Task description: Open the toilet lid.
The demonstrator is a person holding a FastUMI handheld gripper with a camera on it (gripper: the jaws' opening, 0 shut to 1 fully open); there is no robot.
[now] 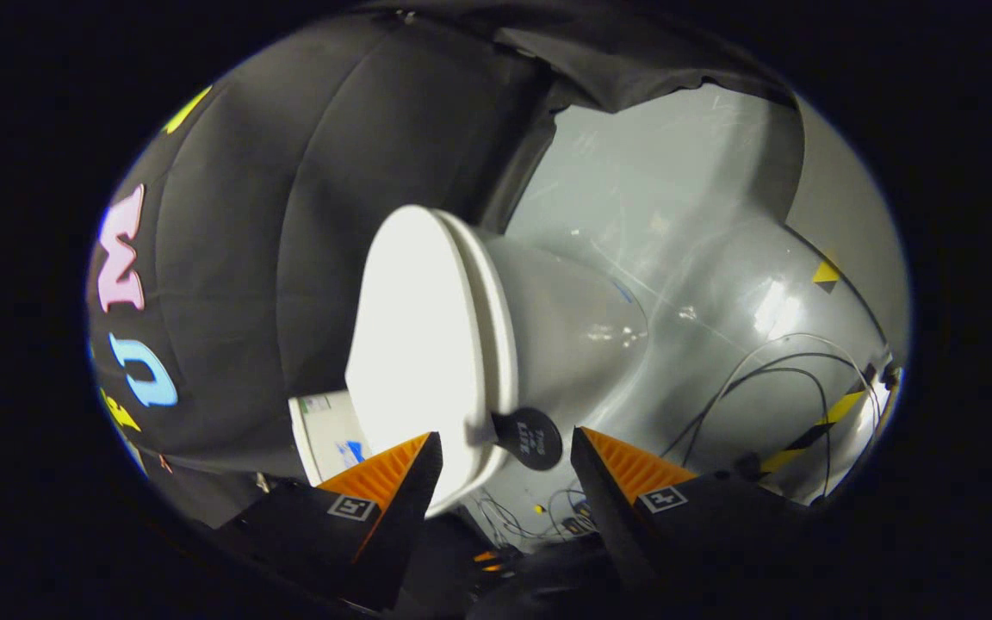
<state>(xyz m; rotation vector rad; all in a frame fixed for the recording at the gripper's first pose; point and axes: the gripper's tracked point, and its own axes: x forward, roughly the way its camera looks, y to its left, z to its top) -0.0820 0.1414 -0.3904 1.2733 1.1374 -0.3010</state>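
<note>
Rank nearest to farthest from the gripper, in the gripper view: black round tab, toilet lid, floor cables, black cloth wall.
Gripper open, fingers apart.
1. Black round tab: between the fingertips.
2. Toilet lid: just ahead, tab fixed at its edge.
3. Floor cables: beyond the toilet.
4. Black cloth wall: behind the lid; against the cables, too close to call.

One white ceramic toilet is showing, with one white plastic lid and one round black tab at the lid's 5 o'clock. One gripper is standing with its two fingers apart. Three yellow-black tape marks are lying at the toilet's 3 o'clock, among several thin cables.
</note>
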